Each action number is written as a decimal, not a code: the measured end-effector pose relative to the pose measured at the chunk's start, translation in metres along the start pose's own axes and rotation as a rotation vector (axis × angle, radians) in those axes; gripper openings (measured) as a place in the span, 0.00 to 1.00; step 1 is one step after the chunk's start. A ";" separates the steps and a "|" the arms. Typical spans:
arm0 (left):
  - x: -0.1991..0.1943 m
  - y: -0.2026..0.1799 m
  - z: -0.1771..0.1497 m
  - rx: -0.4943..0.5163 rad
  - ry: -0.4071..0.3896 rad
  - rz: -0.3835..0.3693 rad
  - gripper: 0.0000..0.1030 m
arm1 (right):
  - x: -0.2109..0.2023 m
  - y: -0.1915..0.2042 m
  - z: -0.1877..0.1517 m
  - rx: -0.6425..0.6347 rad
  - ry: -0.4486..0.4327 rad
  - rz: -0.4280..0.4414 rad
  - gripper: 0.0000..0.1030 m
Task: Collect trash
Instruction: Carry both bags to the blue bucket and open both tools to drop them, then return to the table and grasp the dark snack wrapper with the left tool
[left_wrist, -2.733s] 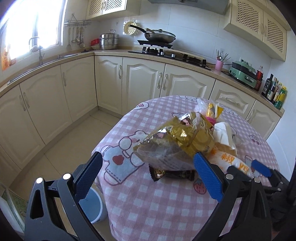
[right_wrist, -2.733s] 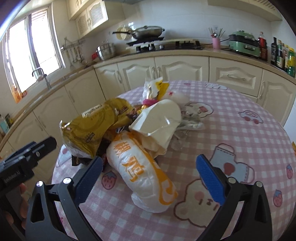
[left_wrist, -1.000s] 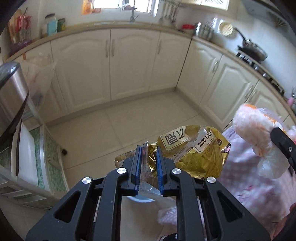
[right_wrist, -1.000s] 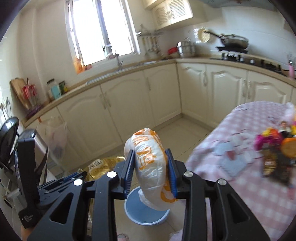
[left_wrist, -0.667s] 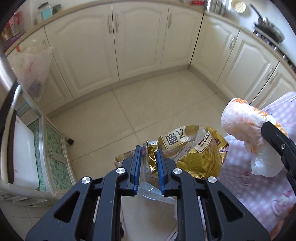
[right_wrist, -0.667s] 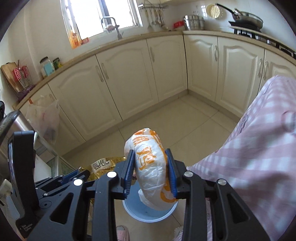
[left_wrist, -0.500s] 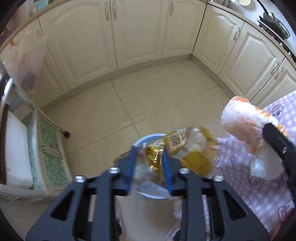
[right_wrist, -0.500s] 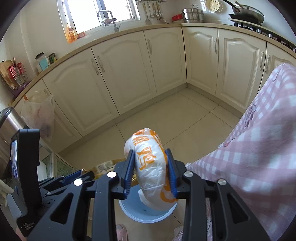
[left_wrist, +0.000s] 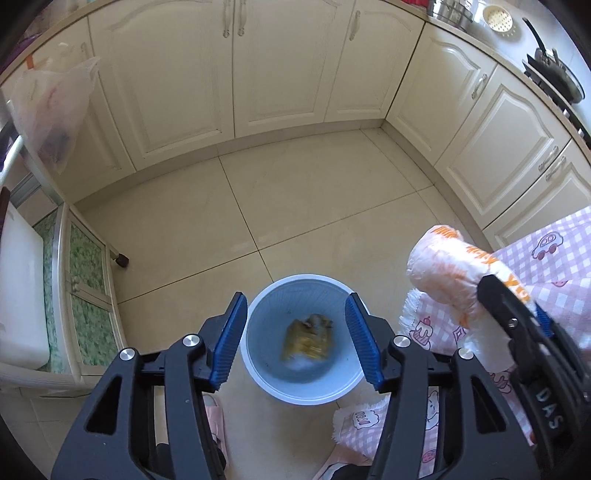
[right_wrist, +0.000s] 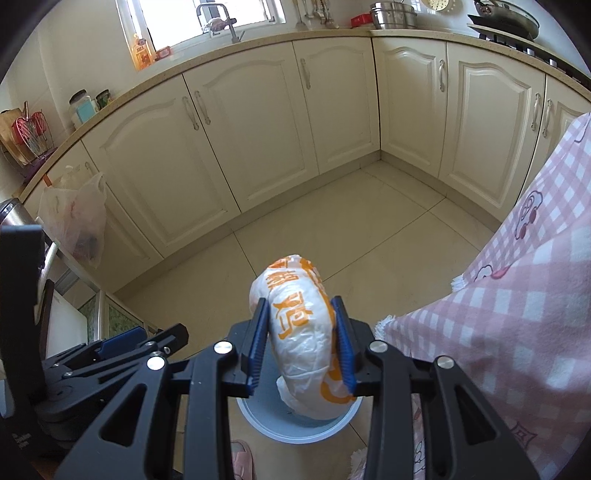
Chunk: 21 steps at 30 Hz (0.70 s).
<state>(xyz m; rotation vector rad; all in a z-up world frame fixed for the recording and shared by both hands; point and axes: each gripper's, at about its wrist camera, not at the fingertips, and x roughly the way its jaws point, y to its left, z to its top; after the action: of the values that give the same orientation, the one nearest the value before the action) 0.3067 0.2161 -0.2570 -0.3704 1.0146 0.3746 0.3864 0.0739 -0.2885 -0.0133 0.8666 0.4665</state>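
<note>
Above the blue bin (left_wrist: 303, 336): left gripper (left_wrist: 297, 341) just opening, empty, gold wrapper (left_wrist: 306, 339) inside; at 3 o'clock, right gripper (right_wrist: 301, 345) pinching white bag (right_wrist: 299, 332).

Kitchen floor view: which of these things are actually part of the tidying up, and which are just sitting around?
Part of the job:
- blue bin
- gold wrapper, blurred, inside the bin
- white and orange bag, clamped in the right gripper
- left gripper, jaws just opened, nothing between them

Just there:
- hanging plastic bag
- pink checked tablecloth
- cream cabinets
</note>
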 end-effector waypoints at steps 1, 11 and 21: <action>-0.002 0.001 0.000 -0.002 -0.004 -0.001 0.52 | 0.000 0.001 0.000 0.000 0.000 0.003 0.34; -0.037 -0.001 0.003 -0.010 -0.069 -0.030 0.52 | -0.018 0.010 0.013 0.003 -0.060 0.031 0.50; -0.111 -0.027 -0.003 0.024 -0.161 -0.153 0.52 | -0.112 0.009 0.021 -0.024 -0.191 -0.075 0.51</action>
<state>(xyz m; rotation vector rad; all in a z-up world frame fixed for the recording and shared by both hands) 0.2637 0.1767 -0.1583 -0.3872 0.8276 0.2500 0.3368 0.0424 -0.1908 -0.0232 0.6708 0.4006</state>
